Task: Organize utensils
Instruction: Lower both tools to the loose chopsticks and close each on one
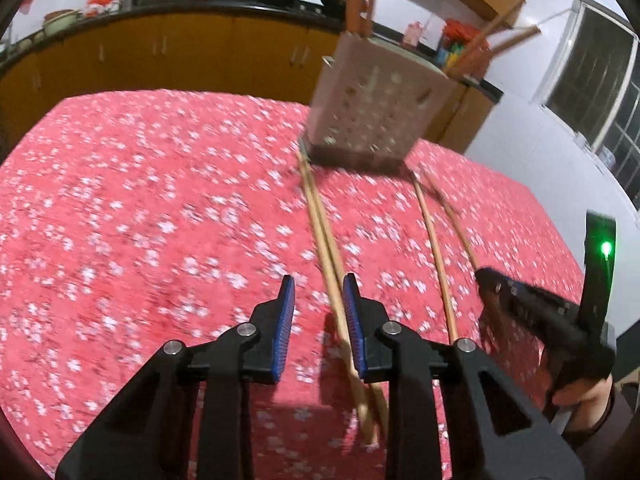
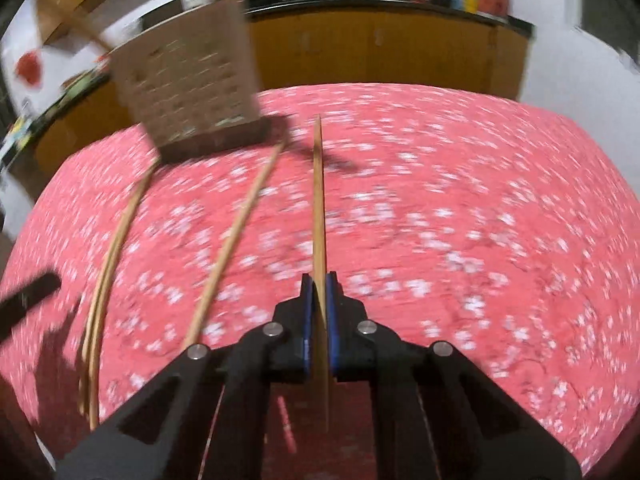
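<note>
A perforated metal utensil holder (image 1: 372, 108) stands on the red floral tablecloth with several chopsticks sticking out of it; it also shows in the right wrist view (image 2: 188, 84). My left gripper (image 1: 319, 284) is open above a pair of wooden chopsticks (image 1: 326, 248) that lie on the cloth by its right finger. My right gripper (image 2: 319, 280) is shut on one wooden chopstick (image 2: 318, 200), held above the cloth and pointing forward. Another chopstick (image 2: 236, 236) and a pair (image 2: 108, 256) lie on the cloth to its left. The right gripper (image 1: 480, 274) shows at the right of the left wrist view.
The table (image 1: 120, 200) is covered in a red cloth with white flowers. Behind it runs a yellow cabinet row (image 1: 160, 48) with a dark counter holding woks and jars. A window (image 1: 600, 92) is at the right.
</note>
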